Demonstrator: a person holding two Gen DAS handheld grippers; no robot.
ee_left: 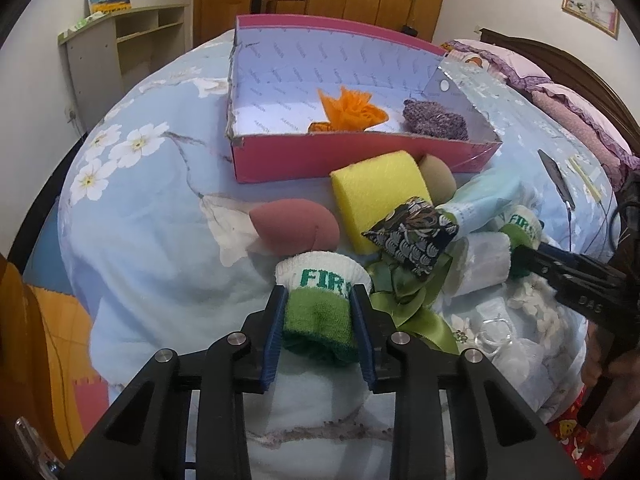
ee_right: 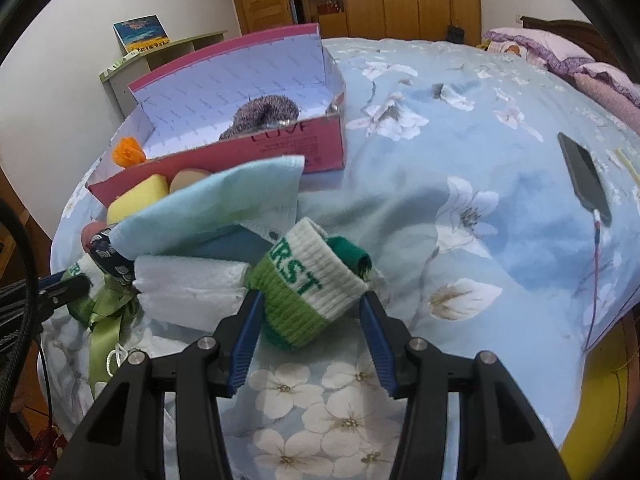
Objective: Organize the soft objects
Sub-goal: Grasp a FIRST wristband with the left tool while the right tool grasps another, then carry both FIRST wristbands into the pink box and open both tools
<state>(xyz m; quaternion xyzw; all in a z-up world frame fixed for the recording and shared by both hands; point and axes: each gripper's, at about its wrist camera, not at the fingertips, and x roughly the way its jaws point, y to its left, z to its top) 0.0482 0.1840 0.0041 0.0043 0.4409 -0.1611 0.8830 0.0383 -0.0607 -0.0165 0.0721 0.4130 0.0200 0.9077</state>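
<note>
My left gripper (ee_left: 319, 292) is shut on a green-and-white wristband (ee_left: 320, 312) low over the flowered bedspread. A second, matching wristband (ee_right: 308, 292) lies on the bed between the open jaws of my right gripper (ee_right: 310, 300), unsqueezed. Past them stands a pink box (ee_left: 320, 156) holding an orange fabric flower (ee_left: 352, 110) and a purple knitted piece (ee_left: 436, 120). In front of the box lie a yellow sponge (ee_left: 376, 196), a pink makeup sponge (ee_left: 296, 226), a beige sponge (ee_left: 436, 176), a patterned pouch (ee_left: 416, 236), a green ribbon (ee_left: 412, 300), a light blue cloth (ee_right: 208, 208) and a white folded pad (ee_right: 188, 292).
A phone (ee_right: 586, 184) on a cable lies on the bed to the right. Pink pillows (ee_right: 608, 76) sit at the headboard. A grey shelf unit (ee_left: 120, 52) stands against the wall beyond the bed's left edge, and wooden wardrobes line the far wall.
</note>
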